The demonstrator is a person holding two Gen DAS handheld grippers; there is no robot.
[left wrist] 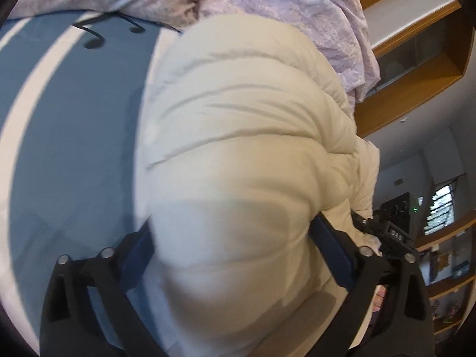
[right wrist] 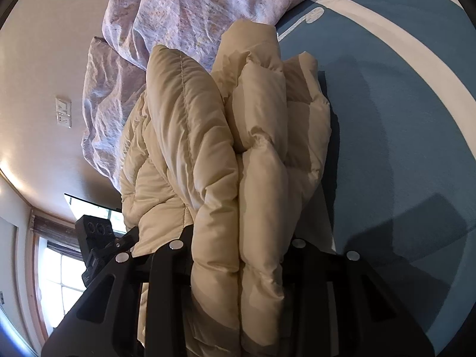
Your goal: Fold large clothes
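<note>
Cream, quilted and puffy, a down jacket (left wrist: pixel 238 154) lay bunched on a bed covered by a blue sheet (left wrist: pixel 74 136) with white stripes. A crumpled lilac duvet (right wrist: pixel 184 15) sat just behind it. The left gripper (left wrist: pixel 235 255) straddled one bulging end of the jacket, its jaws spread wide on either side of the padding without visibly squeezing it. The right gripper (right wrist: pixel 238 255) was clamped on a thick folded bundle of the jacket, which rose straight out from between its jaws.
</note>
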